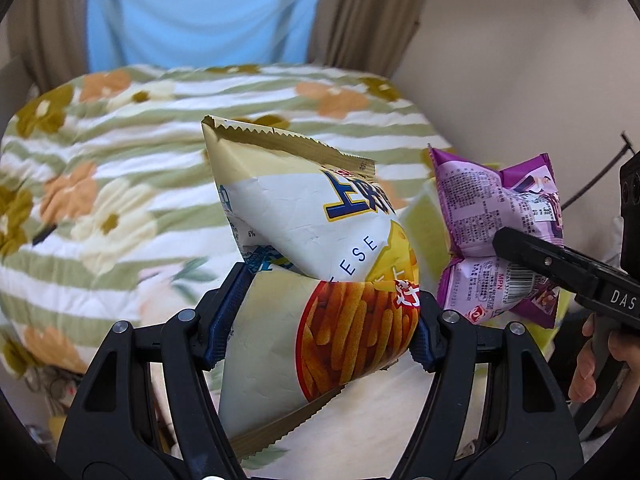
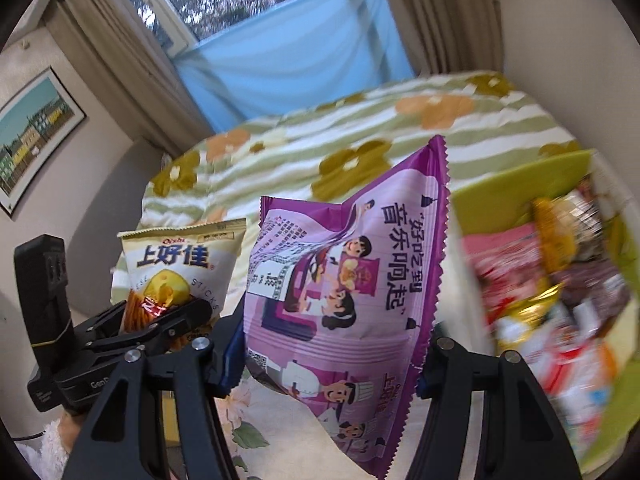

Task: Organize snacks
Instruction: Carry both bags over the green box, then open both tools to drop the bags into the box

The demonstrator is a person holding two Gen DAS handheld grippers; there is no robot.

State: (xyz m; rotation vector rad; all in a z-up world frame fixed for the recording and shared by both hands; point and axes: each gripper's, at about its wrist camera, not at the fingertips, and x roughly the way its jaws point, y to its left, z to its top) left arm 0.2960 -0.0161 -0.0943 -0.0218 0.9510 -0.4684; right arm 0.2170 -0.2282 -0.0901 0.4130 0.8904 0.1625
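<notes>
While your left gripper [image 1: 320,316] pinches the cheese-stick bag [image 1: 312,240] and your right gripper [image 2: 332,356] clamps the purple bag [image 2: 344,280], both aloft beside the green bin [image 2: 520,176], either slick, puffy pack could slip onto the bedspread [image 1: 120,168].

The cheese-stick bag [image 1: 312,248] is cream, yellow and gold. The snack bag [image 2: 344,300] is purple. The quilt [image 1: 120,152] has green-and-white stripes with orange and olive flowers.

snacks in green bin [image 2: 520,184] motion-blurred, labels unreadable (bin cut off at right edge).
</notes>
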